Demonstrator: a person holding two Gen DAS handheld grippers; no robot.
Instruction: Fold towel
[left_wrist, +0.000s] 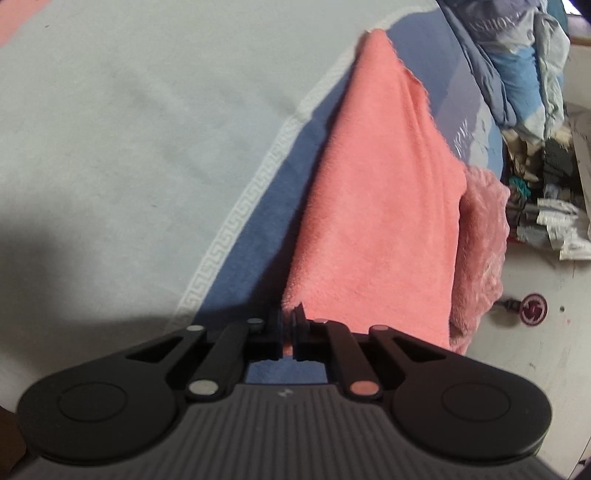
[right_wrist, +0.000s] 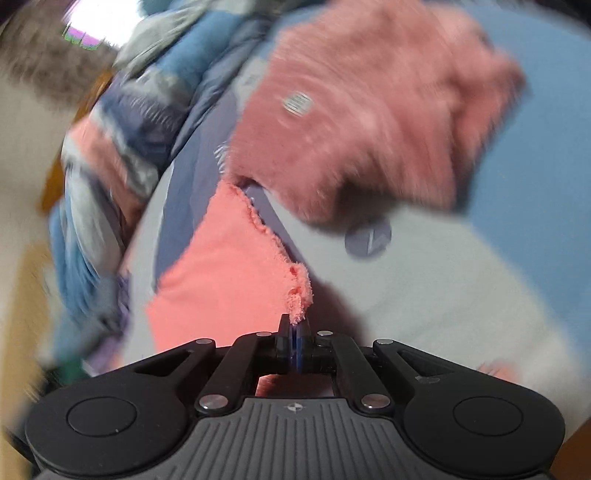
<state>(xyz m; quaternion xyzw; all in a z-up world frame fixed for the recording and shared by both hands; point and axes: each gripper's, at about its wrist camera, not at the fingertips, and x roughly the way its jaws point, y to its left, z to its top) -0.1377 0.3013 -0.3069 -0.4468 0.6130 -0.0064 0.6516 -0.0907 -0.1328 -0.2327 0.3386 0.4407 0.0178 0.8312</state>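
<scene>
A coral-pink towel (left_wrist: 380, 206) stretches away from my left gripper (left_wrist: 289, 325), which is shut on its near corner. The towel hangs taut above a pale blue bed cover (left_wrist: 129, 122). In the right wrist view the same coral towel (right_wrist: 221, 273) spreads to the left, and my right gripper (right_wrist: 295, 332) is shut on another frayed corner of it. That view is blurred. The far edge of the towel shows a ragged hem in both views.
A fluffy dusty-pink cloth (right_wrist: 369, 110) lies on the bed beyond the towel, also seen as a fluffy pink cloth (left_wrist: 480, 258) at the bed's edge. A heap of blue and grey clothes (left_wrist: 517, 55) sits at the far side. Clutter covers the floor (left_wrist: 546, 206) to the right.
</scene>
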